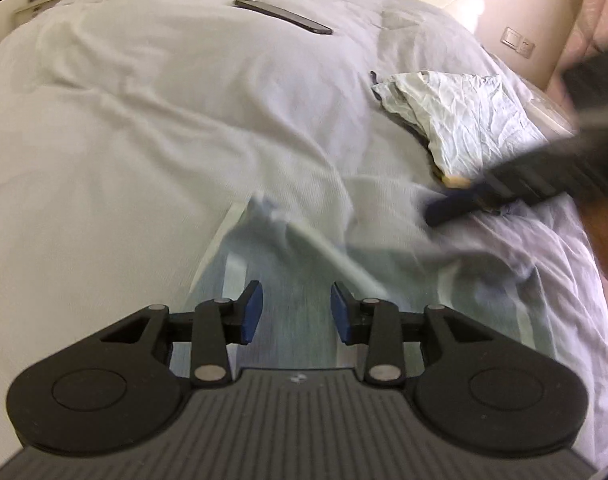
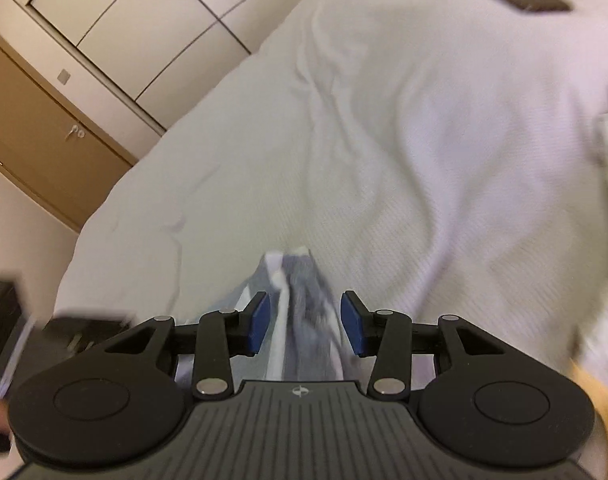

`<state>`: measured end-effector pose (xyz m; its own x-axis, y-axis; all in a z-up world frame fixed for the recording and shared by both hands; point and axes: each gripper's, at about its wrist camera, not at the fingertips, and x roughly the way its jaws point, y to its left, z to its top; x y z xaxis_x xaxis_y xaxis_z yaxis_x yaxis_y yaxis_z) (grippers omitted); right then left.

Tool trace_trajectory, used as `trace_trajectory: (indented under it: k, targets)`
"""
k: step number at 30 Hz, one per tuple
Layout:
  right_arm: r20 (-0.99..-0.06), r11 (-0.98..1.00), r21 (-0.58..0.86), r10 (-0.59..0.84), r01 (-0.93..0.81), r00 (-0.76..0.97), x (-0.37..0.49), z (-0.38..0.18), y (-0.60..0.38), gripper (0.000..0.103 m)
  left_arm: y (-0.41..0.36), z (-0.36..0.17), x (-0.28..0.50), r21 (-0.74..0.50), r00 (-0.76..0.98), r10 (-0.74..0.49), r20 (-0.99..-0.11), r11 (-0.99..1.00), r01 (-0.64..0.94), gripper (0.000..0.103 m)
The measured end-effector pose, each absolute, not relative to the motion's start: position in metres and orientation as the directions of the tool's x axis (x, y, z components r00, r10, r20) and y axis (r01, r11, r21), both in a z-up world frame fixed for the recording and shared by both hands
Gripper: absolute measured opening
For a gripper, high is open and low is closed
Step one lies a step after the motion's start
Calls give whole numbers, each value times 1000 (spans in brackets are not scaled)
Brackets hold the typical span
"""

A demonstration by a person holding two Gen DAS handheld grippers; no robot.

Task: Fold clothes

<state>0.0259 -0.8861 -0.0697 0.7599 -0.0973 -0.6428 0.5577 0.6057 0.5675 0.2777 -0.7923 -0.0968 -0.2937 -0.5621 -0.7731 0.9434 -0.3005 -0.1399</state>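
While both the left gripper (image 1: 296, 310) and the right gripper (image 2: 305, 325) are held with pads apart and clamped on nothing, a pale blue garment (image 1: 304, 256) is seen beneath them on the bed (image 1: 144, 140). It is judged light and limp; an edge is best pinched. Farther off, crumpled clothes (image 1: 456, 116) and a phone (image 1: 282, 16) are seen.

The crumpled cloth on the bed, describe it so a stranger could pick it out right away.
On the grey bed, look toward the right edge, past the phone. The crumpled cloth lies there in a heap, pale and heavily creased, unlike the smoother striped garment nearer the left gripper.
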Motion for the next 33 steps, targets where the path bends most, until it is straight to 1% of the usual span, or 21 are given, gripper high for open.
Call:
trace_trajectory:
  k: [3, 5, 7, 8, 9, 11, 13, 16, 18, 19, 20, 21, 23, 26, 28, 29, 30, 33]
  targets:
    - [-664, 641, 533, -87, 552, 742, 13, -59, -850, 43, -826, -116, 269, -81, -253, -531, -809, -325, 942, 31]
    - [-680, 660, 531, -43, 532, 732, 12, -64, -826, 42, -840, -126, 269, -40, -205, -521, -828, -309, 950, 30]
    - [-711, 666, 503, -43, 550, 702, 11, -76, -810, 41, -849, -133, 271, -20, -176, -519, -836, -292, 956, 30]
    - [-726, 651, 491, -62, 579, 685, 4, -83, -809, 30, -852, -134, 274, -19, -170, -522, -836, -283, 959, 30]
    - [-739, 635, 478, -83, 607, 669, -2, -88, -808, 23, -852, -133, 275, -23, -173, -522, -835, -280, 960, 30]
    - [-756, 597, 458, -128, 659, 642, -16, -92, -806, 22, -849, -127, 277, -26, -172, -529, -831, -272, 962, 30]
    - [-761, 568, 457, -148, 684, 632, -32, -94, -804, 22, -843, -119, 279, -22, -166, -543, -823, -262, 965, 31]
    - [-783, 547, 430, -170, 718, 598, -49, -97, -801, 23, -834, -106, 282, -16, -157, -564, -811, -246, 969, 26]
    - [-790, 546, 402, -198, 735, 580, -55, -89, -799, 29, -828, -97, 284, -13, -151, -577, -802, -236, 972, 26]
    - [-782, 566, 385, -219, 729, 583, -49, -82, -795, 29, -825, -92, 284, -12, -149, -583, -798, -232, 973, 26]
    - [-765, 585, 384, -232, 714, 601, -40, -75, -794, 29, -820, -90, 277, -31, -186, -576, -796, -267, 963, 26]
    - [-746, 598, 393, -236, 698, 622, -27, -70, -794, 29, -817, -91, 268, -50, -222, -560, -799, -306, 951, 26]
    - [-711, 633, 418, -219, 652, 669, -7, -65, -796, 29, -820, -106, 256, -28, -217, -540, -813, -336, 941, 26]
    - [-688, 673, 424, -196, 606, 699, 23, -76, -803, 29, -824, -128, 238, 2, -209, -510, -834, -381, 925, 26]
    - [-702, 700, 404, -176, 589, 690, 41, -92, -807, 28, -828, -135, 238, 0, -203, -509, -836, -371, 929, 26]
    - [-721, 709, 381, -174, 594, 670, 44, -102, -809, 26, -830, -135, 243, -12, -202, -516, -832, -347, 938, 24]
    - [-737, 713, 361, -177, 601, 652, 45, -109, -810, 23, -832, -135, 248, -23, -199, -524, -828, -324, 946, 23]
    - [-757, 695, 319, -222, 644, 614, 28, -114, -809, 22, -839, -136, 264, -57, -190, -545, -816, -252, 966, 22]
